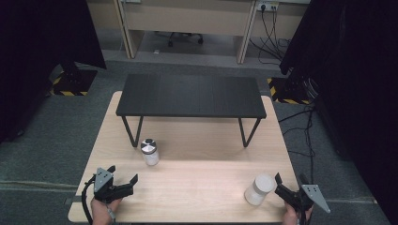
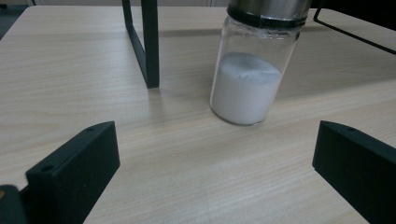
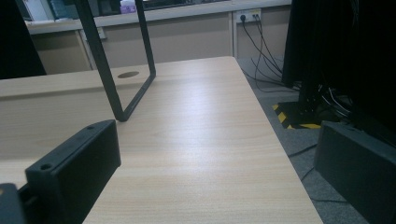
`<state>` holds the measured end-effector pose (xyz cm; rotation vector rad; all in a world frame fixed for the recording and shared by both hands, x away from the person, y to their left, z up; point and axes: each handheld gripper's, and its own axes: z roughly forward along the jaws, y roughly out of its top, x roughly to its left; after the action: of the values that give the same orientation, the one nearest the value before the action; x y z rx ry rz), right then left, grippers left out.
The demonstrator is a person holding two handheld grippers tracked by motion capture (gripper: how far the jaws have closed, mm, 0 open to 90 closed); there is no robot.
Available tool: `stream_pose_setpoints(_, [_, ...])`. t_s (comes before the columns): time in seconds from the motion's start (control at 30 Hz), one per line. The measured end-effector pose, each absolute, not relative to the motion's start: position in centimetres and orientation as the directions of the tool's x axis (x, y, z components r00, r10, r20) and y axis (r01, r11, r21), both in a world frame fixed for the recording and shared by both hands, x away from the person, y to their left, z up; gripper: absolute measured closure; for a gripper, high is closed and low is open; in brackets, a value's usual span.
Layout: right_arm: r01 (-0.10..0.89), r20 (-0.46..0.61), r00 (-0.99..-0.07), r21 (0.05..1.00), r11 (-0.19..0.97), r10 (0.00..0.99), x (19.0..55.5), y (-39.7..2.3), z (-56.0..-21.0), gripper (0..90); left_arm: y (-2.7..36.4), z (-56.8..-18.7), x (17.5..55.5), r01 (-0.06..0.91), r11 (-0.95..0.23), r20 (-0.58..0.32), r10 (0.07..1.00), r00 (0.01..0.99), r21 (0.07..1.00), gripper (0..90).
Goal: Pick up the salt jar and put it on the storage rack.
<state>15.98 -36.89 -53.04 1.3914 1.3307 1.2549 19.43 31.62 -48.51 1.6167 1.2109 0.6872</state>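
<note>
A clear glass jar [image 1: 150, 152] with a metal lid, half full of white powder, stands on the wooden table [image 1: 197, 192] near the left leg of a black riser shelf [image 1: 190, 95]. My left gripper [image 1: 124, 176] is open near the front left corner, and the jar [image 2: 248, 70] stands ahead of its jaws, apart from them. A white plastic jar [image 1: 259, 189] stands at the front right. My right gripper [image 1: 291, 180] is open just right of it, with nothing between the jaws.
The shelf's thin black legs [image 2: 142, 44] [image 3: 116, 60] rise from the table's middle. The table's right edge [image 3: 280, 154] drops to grey carpet with cables. Dark curtains hang at both sides, and desks stand behind.
</note>
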Motion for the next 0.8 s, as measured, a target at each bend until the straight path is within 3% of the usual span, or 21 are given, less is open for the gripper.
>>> stream_pose_setpoints(0.53, [0.165,0.111,-0.048,0.981,-0.101,0.993,15.9,-36.8,-53.2,0.7,30.2,-48.3,20.8,0.360,-0.043,-0.106,0.917,0.385,0.932,0.0])
stream_pose_setpoints(0.8, [0.155,0.109,-0.047,0.983,-0.100,0.993,15.8,-36.7,-53.4,0.7,28.8,-47.9,21.5,0.348,-0.104,-0.049,0.914,0.402,0.932,0.0])
